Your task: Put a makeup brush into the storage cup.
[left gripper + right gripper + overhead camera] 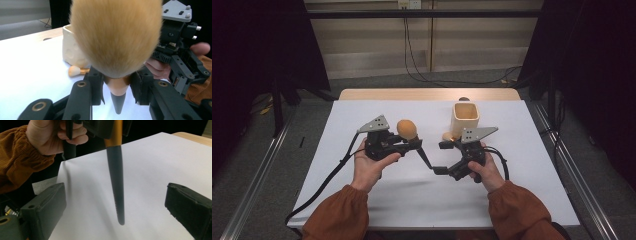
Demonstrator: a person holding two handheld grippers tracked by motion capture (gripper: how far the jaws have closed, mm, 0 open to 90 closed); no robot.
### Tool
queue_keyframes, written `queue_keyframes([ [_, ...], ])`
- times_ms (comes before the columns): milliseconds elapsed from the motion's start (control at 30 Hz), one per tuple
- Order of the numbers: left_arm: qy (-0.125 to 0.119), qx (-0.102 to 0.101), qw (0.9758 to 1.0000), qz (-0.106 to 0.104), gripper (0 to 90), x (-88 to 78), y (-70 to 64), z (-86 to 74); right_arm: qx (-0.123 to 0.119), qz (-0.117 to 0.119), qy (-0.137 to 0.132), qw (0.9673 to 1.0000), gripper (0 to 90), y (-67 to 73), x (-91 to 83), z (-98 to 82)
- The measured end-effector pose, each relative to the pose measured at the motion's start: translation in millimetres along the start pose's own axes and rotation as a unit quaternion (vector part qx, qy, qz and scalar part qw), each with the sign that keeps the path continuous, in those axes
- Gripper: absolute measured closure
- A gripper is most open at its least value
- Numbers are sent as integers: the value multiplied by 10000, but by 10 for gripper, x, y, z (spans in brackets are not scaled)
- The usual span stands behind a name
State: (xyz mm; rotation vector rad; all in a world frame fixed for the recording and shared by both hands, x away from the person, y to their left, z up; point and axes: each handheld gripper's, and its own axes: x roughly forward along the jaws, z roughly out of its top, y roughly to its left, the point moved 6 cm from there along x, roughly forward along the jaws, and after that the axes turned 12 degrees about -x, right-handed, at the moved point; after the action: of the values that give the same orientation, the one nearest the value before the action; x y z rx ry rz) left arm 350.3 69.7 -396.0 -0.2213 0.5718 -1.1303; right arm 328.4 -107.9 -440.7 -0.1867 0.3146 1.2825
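On the white desk [362,200], at centre frame, the left hand-held gripper [414,145] pinches a large makeup brush [407,129]; the right hand-held gripper [441,157] stands spread around its dark handle, untouched.

The brush [115,37] has soft, fluffy hair and a smooth, matt black handle. The cup [465,118] looks smooth. The table cover [362,190] is plain white, like paper.

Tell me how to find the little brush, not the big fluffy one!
Start at the white sheet on the table and find the cream cup near its far edge. At the cup's foot, on the sheet, lies the little brush. It is small and lies loose, while the big brush is pinched in the left tool.
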Motion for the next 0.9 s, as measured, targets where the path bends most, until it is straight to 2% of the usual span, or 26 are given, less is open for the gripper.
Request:
queue_keyframes([
  [133,126,-32,9999,1,654,-29,6,12,-6,-90,19,10000,24,-17,-36,-9],
  [300,168,-27,9998,77,654,-62,22,36,-24,-270,27,9996,23,-40,-100,-21],
  [467,433,23,9990,128,655,-64,6,65,9,-349,53,9994,28,-30,-123,-30],
  [567,585,91,9982,104,655,-44,-24,83,-14,-291,97,9995,19,-3,-112,-30],
  [633,717,100,9973,106,655,-27,-30,76,-87,-382,144,9991,36,6,-102,-38],
  [733,927,172,9955,134,655,-14,-44,64,-143,-327,118,9993,49,28,-84,-44],
  [800,1025,255,9943,154,655,-8,-62,65,-216,-412,105,9989,49,38,-69,-50],
  [900,1151,219,9929,190,655,14,-61,80,-228,-424,48,9988,55,43,-42,-53],
])
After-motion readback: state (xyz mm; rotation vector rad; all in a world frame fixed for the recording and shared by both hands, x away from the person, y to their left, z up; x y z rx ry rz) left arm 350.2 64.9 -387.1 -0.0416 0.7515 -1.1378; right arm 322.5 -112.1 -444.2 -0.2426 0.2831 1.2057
